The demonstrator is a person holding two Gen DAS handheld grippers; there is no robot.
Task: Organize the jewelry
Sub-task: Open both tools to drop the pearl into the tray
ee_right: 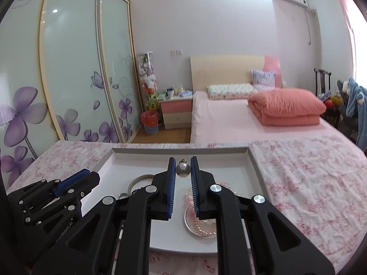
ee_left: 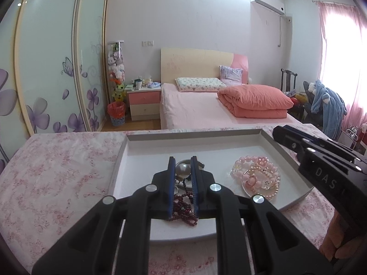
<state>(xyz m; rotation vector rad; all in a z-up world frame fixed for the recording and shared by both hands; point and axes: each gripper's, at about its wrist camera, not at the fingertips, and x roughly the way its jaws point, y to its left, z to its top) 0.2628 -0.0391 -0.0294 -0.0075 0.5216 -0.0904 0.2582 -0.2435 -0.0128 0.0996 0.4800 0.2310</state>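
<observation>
Above the grey tray (ee_left: 270, 142), left tool (ee_left: 181, 160) and right tool (ee_right: 182, 160) side by side, tilted downward, both narrowed, empty.

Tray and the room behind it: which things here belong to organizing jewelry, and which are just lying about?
Job:
- tray
- pink bead bracelets
- dark red beads
- round silver piece
- silver bangle
- small dish

Lying about:
- folded quilt
- nightstand
- bin

Pink beads (ee_left: 257, 171), white tray (ee_left: 206, 146), floral-pink cloth (ee_left: 57, 171).
</observation>
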